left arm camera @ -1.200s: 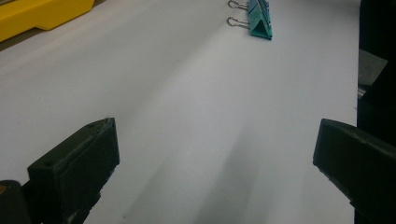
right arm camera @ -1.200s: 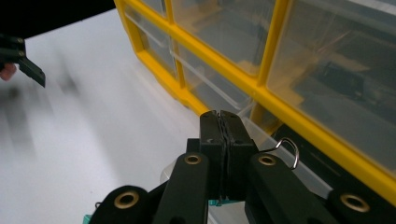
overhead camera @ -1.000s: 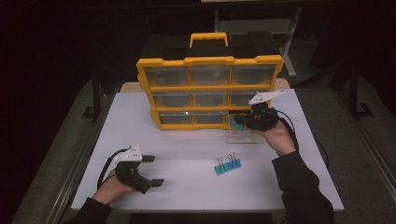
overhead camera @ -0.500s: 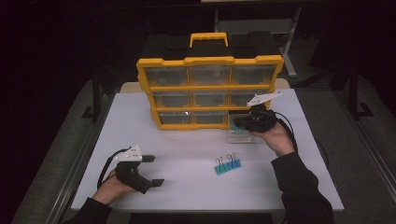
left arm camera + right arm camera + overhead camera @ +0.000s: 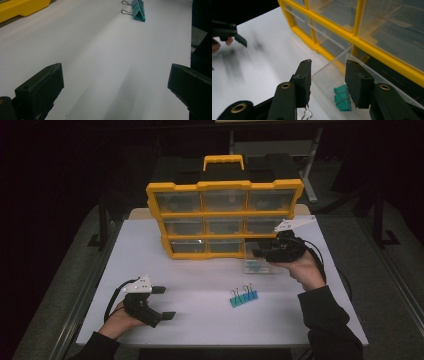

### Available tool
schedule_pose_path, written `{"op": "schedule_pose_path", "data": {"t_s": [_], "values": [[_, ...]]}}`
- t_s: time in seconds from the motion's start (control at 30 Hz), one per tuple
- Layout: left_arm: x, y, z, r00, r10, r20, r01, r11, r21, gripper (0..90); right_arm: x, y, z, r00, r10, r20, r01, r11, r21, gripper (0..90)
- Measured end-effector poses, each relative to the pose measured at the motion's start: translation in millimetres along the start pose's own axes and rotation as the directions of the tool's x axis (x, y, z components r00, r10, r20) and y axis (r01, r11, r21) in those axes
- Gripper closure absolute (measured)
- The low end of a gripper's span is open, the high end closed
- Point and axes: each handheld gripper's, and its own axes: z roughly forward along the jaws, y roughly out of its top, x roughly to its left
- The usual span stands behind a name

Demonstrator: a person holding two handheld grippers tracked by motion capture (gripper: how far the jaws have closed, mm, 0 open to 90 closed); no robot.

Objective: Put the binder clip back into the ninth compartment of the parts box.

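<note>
Two grippers in play. We hold the right gripper [image 5: 256, 253] over the clear drawer [image 5: 260, 265], which is pulled out of the yellow organizer [image 5: 225, 217] and sits on the worktop [image 5: 200, 285] near its right edge, just in front of the empty bottom-right slot. Its fingers [image 5: 305, 75] have just been opening and now stand parted with nothing pinched between them; one teal binder clip [image 5: 342, 98] lies below them inside the drawer. Judged step: clip dropped, so we go for the next.

Remaining teal binder clips [image 5: 243, 296] stand in a small cluster on the worktop toward its front edge, right of centre, well apart from the drawer. Left gripper [image 5: 161, 302] rests near the front-left corner, fingers [image 5: 41, 87] spread wide, empty.

To do this well, we should lift the right gripper clear of the drawer wall before swinging toward the front edge, so the light drawer is not nudged; then take one clip by its teal body, not its wire loops.

No brand, label or writing is legible on the organizer, drawer or clips.
</note>
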Motion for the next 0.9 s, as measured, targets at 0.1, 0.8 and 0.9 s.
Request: {"op": "schedule_pose_path", "data": {"t_s": [0.1,0.8,0.9], "values": [[-0.2,-0.1,0.0,1.0,0.001,0.0,-0.001,1.0,0.0,0.0,5.1,-1.5,-4.6,0.9999,-0.016,0.0,0.016,1.0,0.001,51.0],[-0.8,-0.3,-0.5,1.0,0.0,0.001,0.0,1.0,-0.002,0.0,36.3,-42.2,-25.9,0.9981,-0.047,-0.041,0.047,0.999,-0.008,40.2],[-1.0,-0.2,-0.2,1.0,-0.002,0.0,0.002,1.0,-0.004,0.0,37.7,-50.1,-23.8,0.998,-0.041,-0.048,0.041,0.999,-0.002,39.3]]}}
